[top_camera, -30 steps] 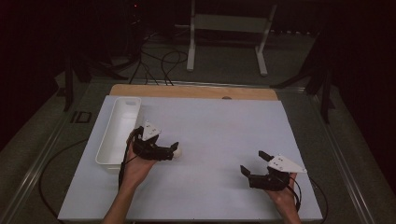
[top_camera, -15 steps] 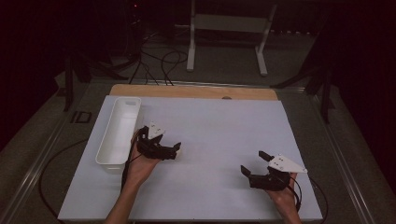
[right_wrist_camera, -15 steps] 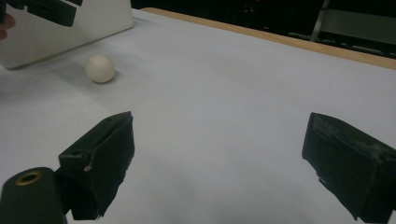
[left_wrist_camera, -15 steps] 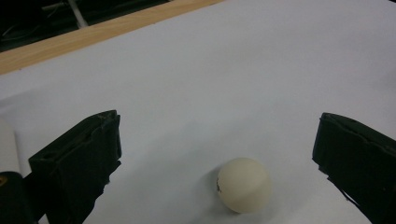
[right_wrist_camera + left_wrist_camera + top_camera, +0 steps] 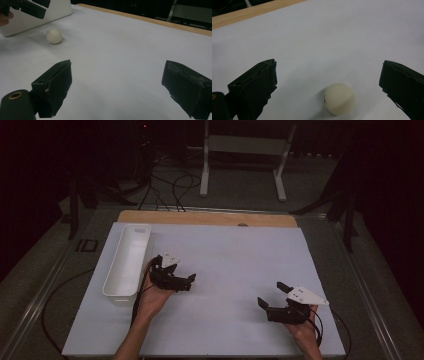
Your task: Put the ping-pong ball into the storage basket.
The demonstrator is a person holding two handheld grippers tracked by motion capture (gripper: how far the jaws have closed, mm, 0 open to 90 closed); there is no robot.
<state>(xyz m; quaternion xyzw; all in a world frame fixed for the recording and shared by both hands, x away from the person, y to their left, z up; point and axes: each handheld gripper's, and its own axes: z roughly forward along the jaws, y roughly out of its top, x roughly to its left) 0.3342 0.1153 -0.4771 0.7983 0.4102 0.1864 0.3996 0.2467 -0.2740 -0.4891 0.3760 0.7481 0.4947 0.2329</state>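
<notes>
A cream ping-pong ball (image 5: pixel 339 98) lies on the white table sheet, low between the wide-open jaws of my left gripper (image 5: pixel 328 67). From the high view, my left gripper (image 5: pixel 191 281) is held just right of a white tray (image 5: pixel 111 285), jaws pointing right. In the right gripper view the same ball (image 5: pixel 54 36) rests far off, below the left gripper's fingers (image 5: pixel 33 7) and in front of the tray (image 5: pixel 42 17). My right gripper (image 5: pixel 270 294) hovers near the table's front right, open and holding nothing (image 5: pixel 117 67).
The long white tray looks empty. A wooden strip (image 5: pixel 207 217) runs along the table's far edge. Cables and a white stand (image 5: pixel 240 150) are on the dark floor beyond. Cables trail from both grippers.
My left gripper has shifted slightly to the right, away from the tray. The right gripper has hardly moved.
</notes>
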